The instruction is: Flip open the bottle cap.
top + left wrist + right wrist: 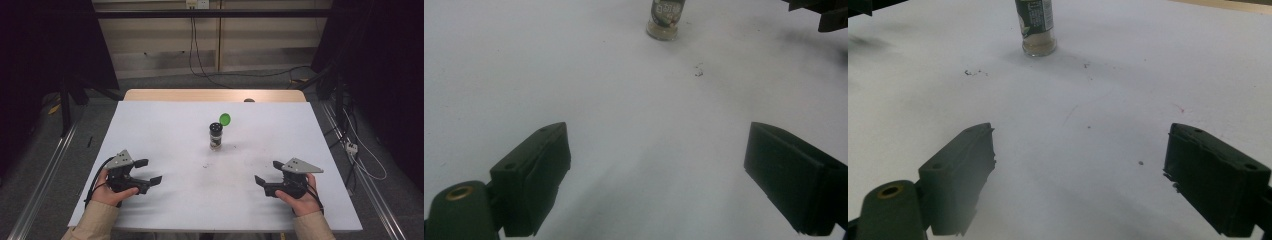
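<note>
A small spice jar [216, 136] stands upright near the middle of the white table [165, 125], its green flip lid [225, 119] hinged open. The jar's lower part [665, 20] appears at the top of the left gripper view, and the jar [1037, 27] again at the top of the right gripper view. My left gripper [148, 171] rests at the front left, held by a hand, jaws wide apart and empty. At the front right, my right gripper [268, 172] is likewise open with nothing between its jaws. Both point inward toward the table's middle.
A few dark specks [206, 165] lie on the table in front of the jar. Beyond the table's far wooden edge [215, 95] are a grey floor, cables and dark stands. A metal rail [45, 170] runs along the left side.
</note>
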Demonstrator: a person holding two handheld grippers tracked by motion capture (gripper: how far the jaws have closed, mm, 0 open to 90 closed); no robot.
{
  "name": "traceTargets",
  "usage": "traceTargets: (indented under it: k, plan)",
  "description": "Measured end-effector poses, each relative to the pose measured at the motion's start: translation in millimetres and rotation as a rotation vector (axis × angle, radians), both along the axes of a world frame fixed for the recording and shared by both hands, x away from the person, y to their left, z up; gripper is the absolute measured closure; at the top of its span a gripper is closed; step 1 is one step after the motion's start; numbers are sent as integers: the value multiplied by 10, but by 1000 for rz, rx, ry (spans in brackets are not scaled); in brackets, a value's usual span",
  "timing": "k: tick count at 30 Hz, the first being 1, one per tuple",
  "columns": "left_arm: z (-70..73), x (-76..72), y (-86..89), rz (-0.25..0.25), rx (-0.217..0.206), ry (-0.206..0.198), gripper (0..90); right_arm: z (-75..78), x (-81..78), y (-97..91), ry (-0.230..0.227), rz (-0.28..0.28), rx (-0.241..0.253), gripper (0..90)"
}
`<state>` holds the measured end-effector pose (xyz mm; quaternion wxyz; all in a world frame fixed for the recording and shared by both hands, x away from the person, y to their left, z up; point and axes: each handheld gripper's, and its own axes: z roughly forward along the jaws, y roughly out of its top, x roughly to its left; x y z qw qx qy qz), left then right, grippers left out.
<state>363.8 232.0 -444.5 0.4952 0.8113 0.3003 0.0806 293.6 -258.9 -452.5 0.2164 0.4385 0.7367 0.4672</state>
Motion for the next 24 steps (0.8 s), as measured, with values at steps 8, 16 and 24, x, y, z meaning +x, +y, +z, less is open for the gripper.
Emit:
traceTargets:
  k: [8, 16, 24]
  plan:
    - [-9, -57, 45, -4, 0, 0, 106, -10, -35, -55, 1, -8, -6, 122]
    - [-25, -70, 110, 16, 3, -3, 90, -29, -74, -103, 4, -17, -10, 123]
    - [-43, -74, 110, 20, -1, -1, 90, -43, -80, -125, 6, -26, -18, 121]
